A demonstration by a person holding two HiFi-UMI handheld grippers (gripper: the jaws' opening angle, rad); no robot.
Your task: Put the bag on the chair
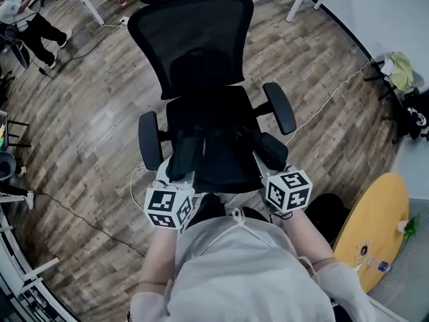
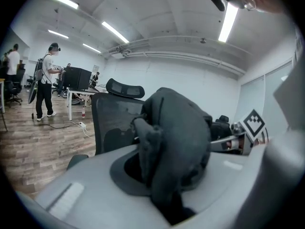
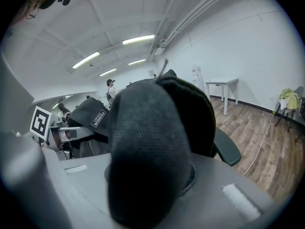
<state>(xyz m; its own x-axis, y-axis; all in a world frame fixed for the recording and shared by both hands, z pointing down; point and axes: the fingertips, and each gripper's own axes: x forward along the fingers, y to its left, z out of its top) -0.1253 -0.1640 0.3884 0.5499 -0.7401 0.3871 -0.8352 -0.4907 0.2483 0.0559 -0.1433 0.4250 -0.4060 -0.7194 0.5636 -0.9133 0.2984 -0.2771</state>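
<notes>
From the head view, I stand at the front edge of the chair (image 1: pixel 194 39) with the left gripper (image 1: pixel 175 178) and the right gripper (image 1: pixel 268 166) side by side just above the seat. The bag (image 1: pixel 214 146) hangs between them over the cushion, black on black. I cannot tell whether its weight has settled on the seat. In the left gripper view my fingers (image 2: pixel 71 194) are drawn in narrow and pinch a thick fold of the bag's dark grey cloth, which bunches up above them. The chair's backrest stands just behind it, and the other gripper shows off to the right. In the right gripper view the fingers (image 3: pixel 233 194) are nearly together on a padded mesh strap (image 3: pixel 147 147) that arches over them. More of the bag, with a small sewn label (image 3: pixel 96 117), sags toward the left gripper, and an armrest (image 3: pixel 228 149) pokes out beyond it. I judge the bag to be soft and limp with no firm shape. It will slump and fold wherever I do not support it, though it is not fragile and the weave is not slippery. The strap and the thick folded edge are the right places to hold, one on each side, so that the body hangs level as I lower it. On letting go, I expect it to sag toward the seat's front edge unless it sits well back.
</notes>
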